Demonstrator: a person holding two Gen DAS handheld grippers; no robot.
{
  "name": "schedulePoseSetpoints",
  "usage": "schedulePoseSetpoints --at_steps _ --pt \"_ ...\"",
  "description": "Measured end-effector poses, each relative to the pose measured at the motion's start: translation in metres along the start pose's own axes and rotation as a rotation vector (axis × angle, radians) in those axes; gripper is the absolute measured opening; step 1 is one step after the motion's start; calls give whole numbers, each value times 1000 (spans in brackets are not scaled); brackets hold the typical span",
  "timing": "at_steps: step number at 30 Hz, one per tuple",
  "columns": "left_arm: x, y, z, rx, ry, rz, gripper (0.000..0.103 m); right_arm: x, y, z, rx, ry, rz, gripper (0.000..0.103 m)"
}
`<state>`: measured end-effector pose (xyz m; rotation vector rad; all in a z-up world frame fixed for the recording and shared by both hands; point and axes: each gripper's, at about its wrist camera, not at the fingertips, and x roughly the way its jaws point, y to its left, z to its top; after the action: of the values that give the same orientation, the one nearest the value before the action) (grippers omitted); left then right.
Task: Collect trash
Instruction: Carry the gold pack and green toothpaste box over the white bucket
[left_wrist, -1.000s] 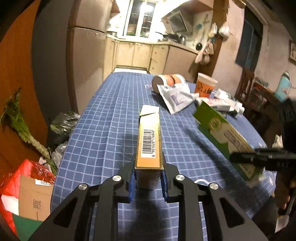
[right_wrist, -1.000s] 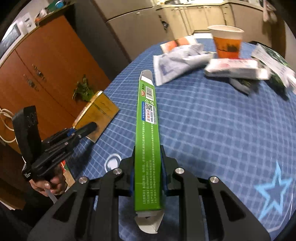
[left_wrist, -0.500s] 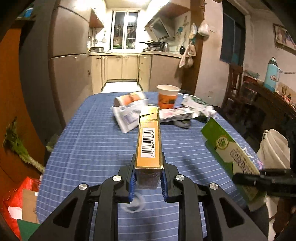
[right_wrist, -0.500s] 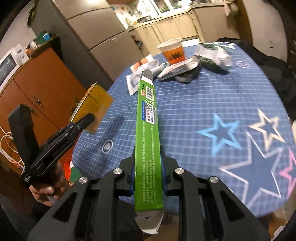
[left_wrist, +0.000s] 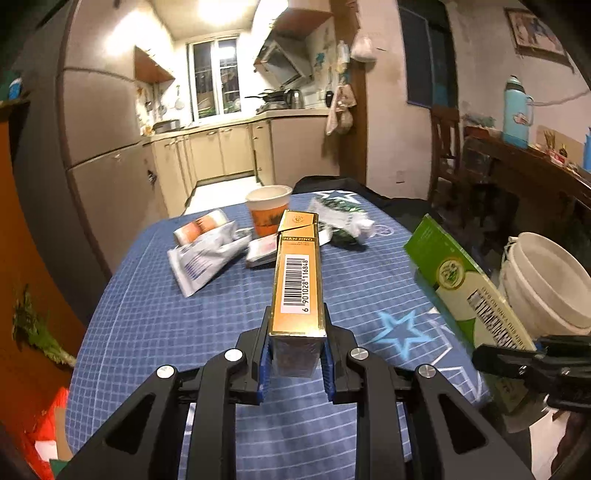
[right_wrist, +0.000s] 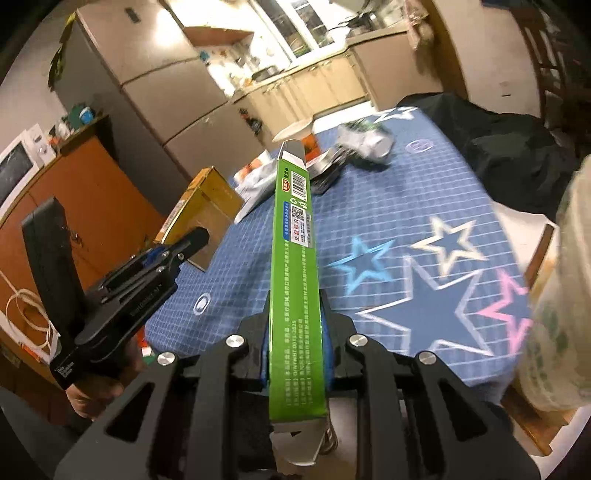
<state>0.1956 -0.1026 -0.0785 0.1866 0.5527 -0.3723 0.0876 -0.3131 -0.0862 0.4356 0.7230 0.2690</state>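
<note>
My left gripper (left_wrist: 296, 354) pinches a gold box (left_wrist: 297, 280) by its near end, barcode side up, the box raised above the blue table (left_wrist: 155, 317). My right gripper (right_wrist: 295, 350) clamps a long green box (right_wrist: 295, 266) the same way, its far flap open, over the table's star-printed edge. More trash lies at the table's far end: an orange cup (left_wrist: 269, 208), a white pouch (left_wrist: 207, 258), a green wrapper (left_wrist: 341, 218). A white bucket (left_wrist: 546, 280) stands just beside the table on my right.
</note>
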Motion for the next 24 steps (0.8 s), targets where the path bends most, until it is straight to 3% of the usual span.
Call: schedulePoseSetpoints --at_steps 11,24 --pt "25 -107 39 139 -35 -141 24 -103 -78 -1 116 -197 -180 19" --pt "50 -258 72 296 -42 -405 24 -200 -161 -10 220 -362 -440 19"
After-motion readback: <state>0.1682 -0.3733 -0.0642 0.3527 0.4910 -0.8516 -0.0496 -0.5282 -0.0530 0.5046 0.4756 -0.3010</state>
